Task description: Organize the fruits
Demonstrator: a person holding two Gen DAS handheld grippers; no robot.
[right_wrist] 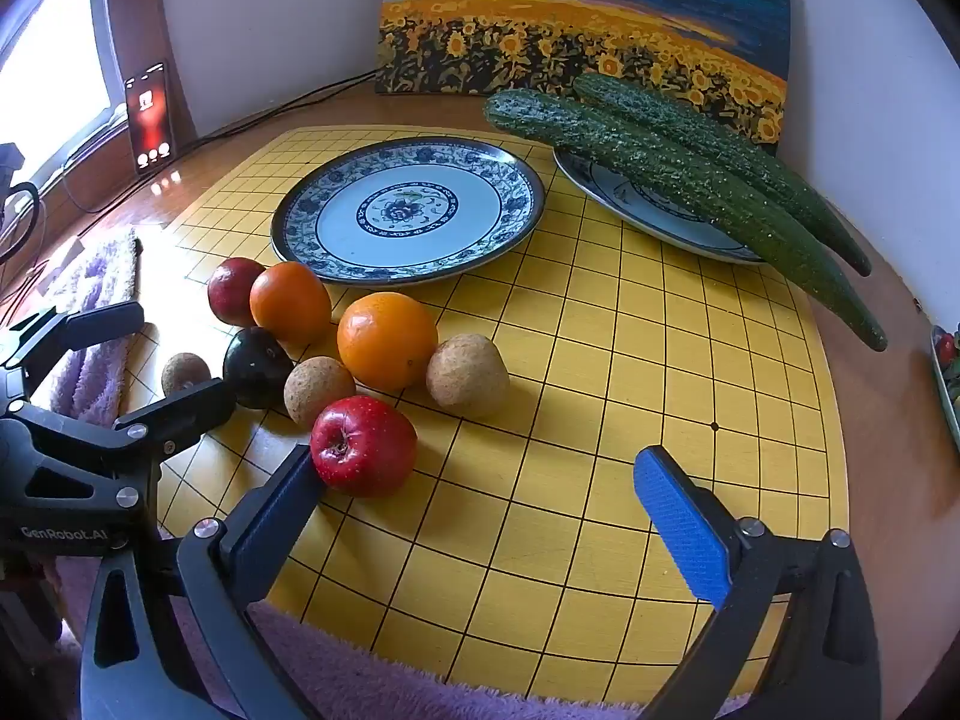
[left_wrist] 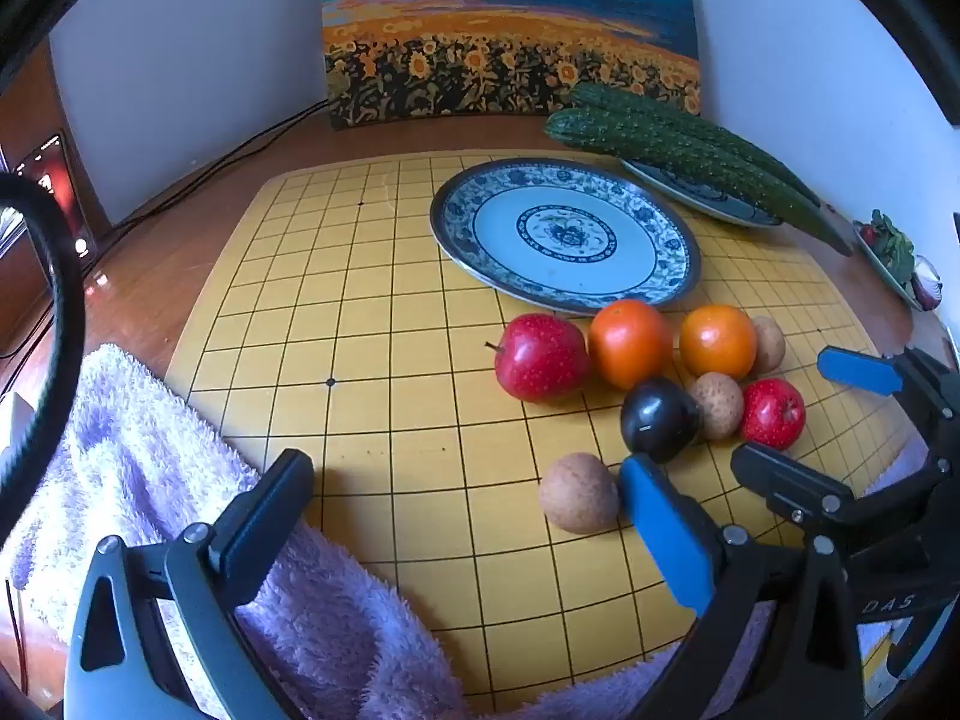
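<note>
The left tool (left_wrist: 468, 483) has its two fingers wide apart and holds nothing. It hangs low over the near edge of the yellow grid board (left_wrist: 372, 420), above a fluffy purple towel (left_wrist: 150, 480) that lies on the near left side of the table (left_wrist: 180, 222). A small brown fruit (left_wrist: 579, 492) sits just beside its blue finger pad (left_wrist: 666, 534).

The right tool (right_wrist: 474, 480) also has its fingers wide apart and holds nothing. A small red apple (right_wrist: 363, 446) touches the tip of its left finger and sits on the board.

Just behind that come the other fruits, all bunched close together on the board. There is a dark plum (left_wrist: 659, 418), a second brown fruit (right_wrist: 318, 389), a third brown fruit (right_wrist: 468, 378), and two oranges (right_wrist: 387, 341) (right_wrist: 290, 302). A bigger red apple (left_wrist: 540, 356) sits at the left end of the bunch.

Right behind the fruits is a blue and white plate (left_wrist: 654, 288) with a flower in the middle. Nothing is on it.

Farther back, near the far right corner of the board, a second plate (right_wrist: 630, 210) holds two long green cucumbers (right_wrist: 690, 192) that stick out over its rim.

At the far edge of the table, a sunflower painting (left_wrist: 510, 30) leans on the white wall. A phone (right_wrist: 149, 117) stands at the far left.
</note>
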